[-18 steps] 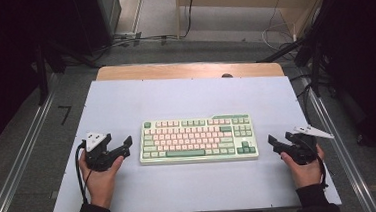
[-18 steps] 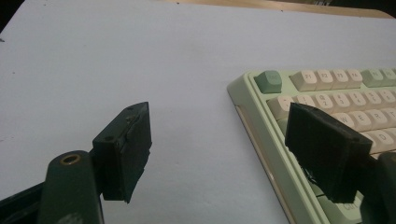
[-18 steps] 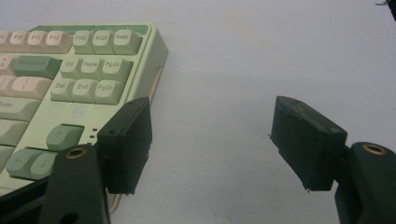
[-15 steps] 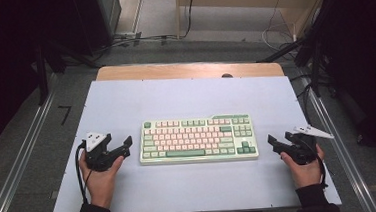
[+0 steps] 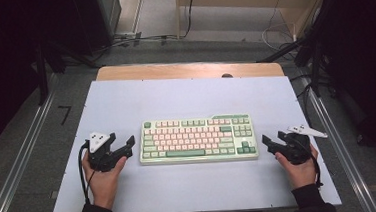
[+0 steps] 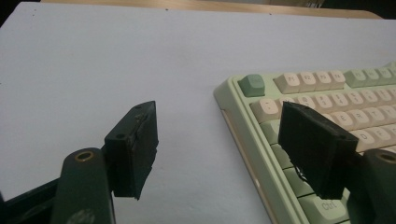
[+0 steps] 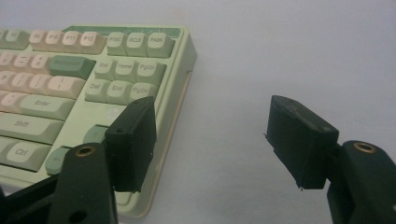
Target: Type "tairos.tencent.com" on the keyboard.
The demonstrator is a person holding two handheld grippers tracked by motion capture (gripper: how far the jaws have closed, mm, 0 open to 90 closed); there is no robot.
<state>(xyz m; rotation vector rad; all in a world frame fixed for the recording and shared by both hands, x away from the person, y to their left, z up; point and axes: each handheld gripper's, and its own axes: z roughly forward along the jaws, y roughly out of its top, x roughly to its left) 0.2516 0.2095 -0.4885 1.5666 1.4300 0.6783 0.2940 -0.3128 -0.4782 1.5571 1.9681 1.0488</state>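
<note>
A green and pink keyboard (image 5: 199,139) is being flanked by two hand-held grippers on a pale desk (image 5: 185,93), where it is lying flat and square to the near edge, a placing that is leaving both of its short ends free to be reached. The left hand-held gripper (image 5: 124,145) is being held just off the keyboard's left end, its jaws standing wide apart with nothing between them but bare desk and the keyboard's corner; in the left gripper view (image 6: 219,154) one jaw is being seen over the edge keys, apparently without pressing on them. The right hand-held gripper (image 5: 271,143) is being kept just beside the keyboard's right end, likewise spread wide and gripping nothing, and in the right gripper view (image 7: 210,144) the gap is being shown straddling the keyboard's right rim (image 7: 180,88). Both tools are being pointed inward toward the keyboard, a mirrored stance that is being read as readiness to take it by its two ends so that it can be lifted or shifted level. No contact with the casing is being made out for certain.
</note>
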